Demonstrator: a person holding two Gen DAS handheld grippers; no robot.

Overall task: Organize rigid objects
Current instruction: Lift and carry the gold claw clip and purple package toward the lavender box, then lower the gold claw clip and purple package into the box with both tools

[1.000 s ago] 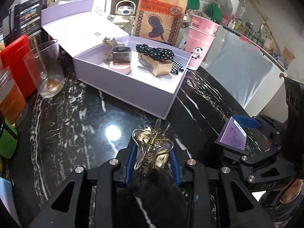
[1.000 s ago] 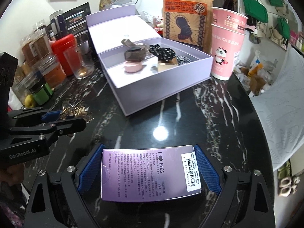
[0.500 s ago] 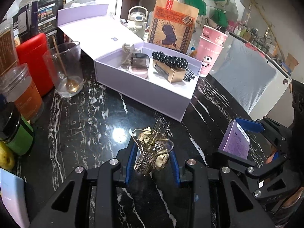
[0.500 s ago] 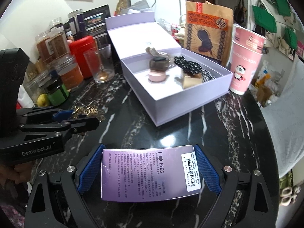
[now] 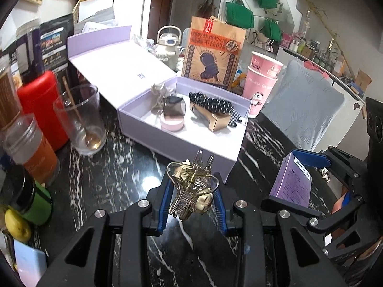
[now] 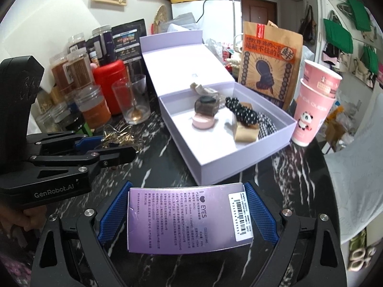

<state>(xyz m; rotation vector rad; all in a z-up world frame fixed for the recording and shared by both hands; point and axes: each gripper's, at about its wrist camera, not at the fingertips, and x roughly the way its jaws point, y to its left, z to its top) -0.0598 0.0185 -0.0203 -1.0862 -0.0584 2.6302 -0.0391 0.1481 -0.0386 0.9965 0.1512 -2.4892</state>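
The left gripper [image 5: 191,191] is closed tight on a gold hair clip [image 5: 190,186], its blue pads pinching the clip from both sides above the black marble table [image 5: 100,172]. The right gripper [image 6: 189,215] stands wide, yet its pads press the two short ends of a purple carton [image 6: 186,217] (printed label facing up). Just ahead sits the open lilac box [image 6: 215,165], lid folded back, holding a pink compact, a dotted hair tie and what may be a small tan box.
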